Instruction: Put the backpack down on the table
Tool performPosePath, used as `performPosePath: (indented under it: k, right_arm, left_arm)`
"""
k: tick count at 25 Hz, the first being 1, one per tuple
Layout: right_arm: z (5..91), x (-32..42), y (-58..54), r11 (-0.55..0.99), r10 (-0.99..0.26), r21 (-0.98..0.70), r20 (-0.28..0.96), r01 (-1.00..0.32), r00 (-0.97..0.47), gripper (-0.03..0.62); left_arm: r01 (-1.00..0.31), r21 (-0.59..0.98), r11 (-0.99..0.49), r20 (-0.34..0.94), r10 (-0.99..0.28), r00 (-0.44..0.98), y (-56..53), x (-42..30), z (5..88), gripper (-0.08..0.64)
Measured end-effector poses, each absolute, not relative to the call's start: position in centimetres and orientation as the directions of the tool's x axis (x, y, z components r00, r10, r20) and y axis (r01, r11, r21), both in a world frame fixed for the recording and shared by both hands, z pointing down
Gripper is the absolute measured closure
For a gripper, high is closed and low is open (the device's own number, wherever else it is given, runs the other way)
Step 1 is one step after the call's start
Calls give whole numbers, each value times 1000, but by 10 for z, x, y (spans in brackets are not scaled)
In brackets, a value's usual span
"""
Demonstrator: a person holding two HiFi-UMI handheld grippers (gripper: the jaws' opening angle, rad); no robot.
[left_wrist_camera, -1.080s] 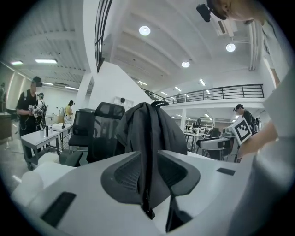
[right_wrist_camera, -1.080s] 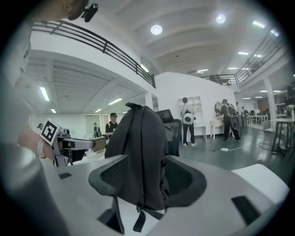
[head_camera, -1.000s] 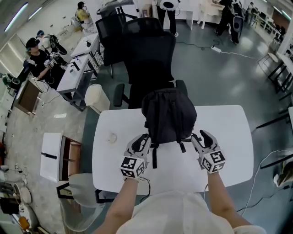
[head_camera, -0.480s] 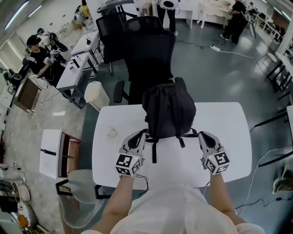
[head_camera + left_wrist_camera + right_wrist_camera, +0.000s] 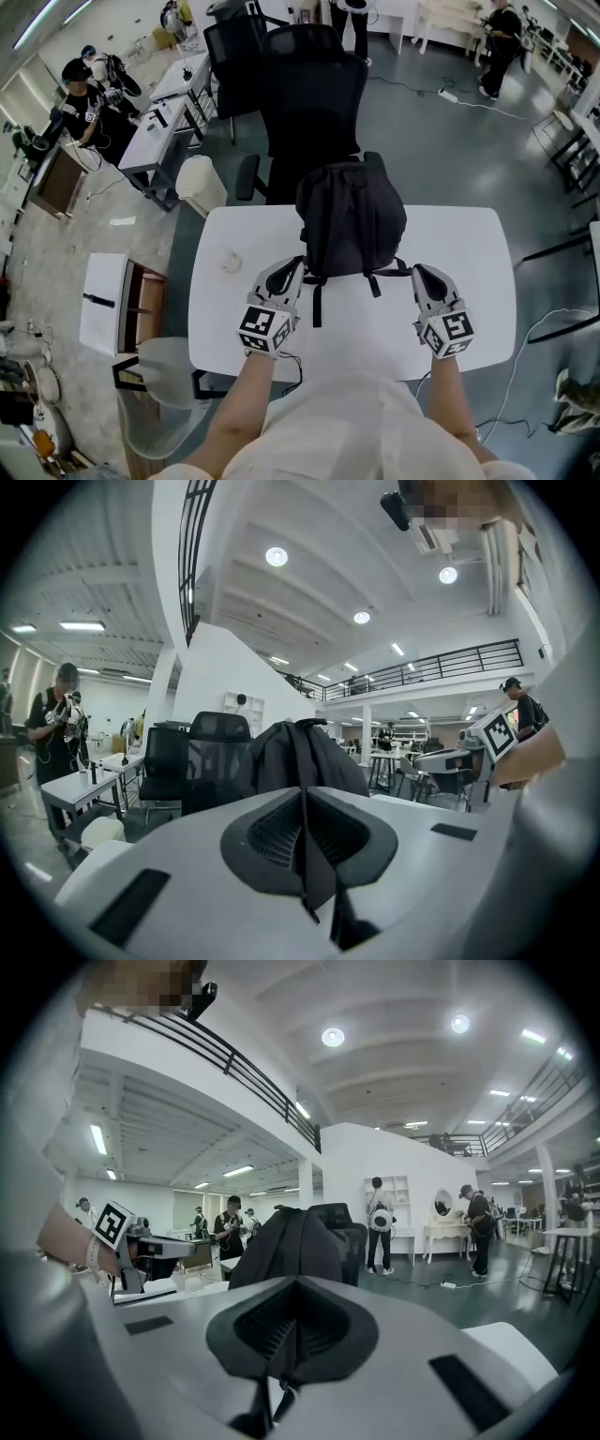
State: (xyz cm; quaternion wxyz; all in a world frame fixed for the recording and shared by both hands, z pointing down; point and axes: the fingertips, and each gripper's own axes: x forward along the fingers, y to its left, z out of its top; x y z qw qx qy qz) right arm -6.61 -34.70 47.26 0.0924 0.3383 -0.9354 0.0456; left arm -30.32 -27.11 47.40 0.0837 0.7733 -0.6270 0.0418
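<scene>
Backpack [image 5: 352,220] upright at far side of table [image 5: 469,281]; left gripper [image 5: 286,272] & right gripper [image 5: 420,275] each pinched on a strap.
Head view: grippers sit either side of bag's near face, a thin black strap running to each; black office chair [image 5: 309,103] just behind; can't tell if the base rests on the top or hangs just clear. Left gripper view: jaws fully together on left strap [image 5: 315,883], webbing trails out below, bag straight ahead. Right gripper view: same, jaws closed flat on right strap [image 5: 253,1419]. Handling, my guess: soft saggy fabric, light-to-moderate wt, not fragile; thin webbing may slip thru the pads, so hold close to the bag body, both sides evenly, else it'll tip or swing.
</scene>
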Motion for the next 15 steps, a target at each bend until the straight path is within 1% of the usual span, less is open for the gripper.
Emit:
performPosePath:
  k: [15]
  right_arm:
    - [472, -64, -347, 775, -617, -13, 205, -632, -760, 575]
  left_arm:
    - [-979, 78, -189, 184, -962, 200, -270, -301, 480, 523]
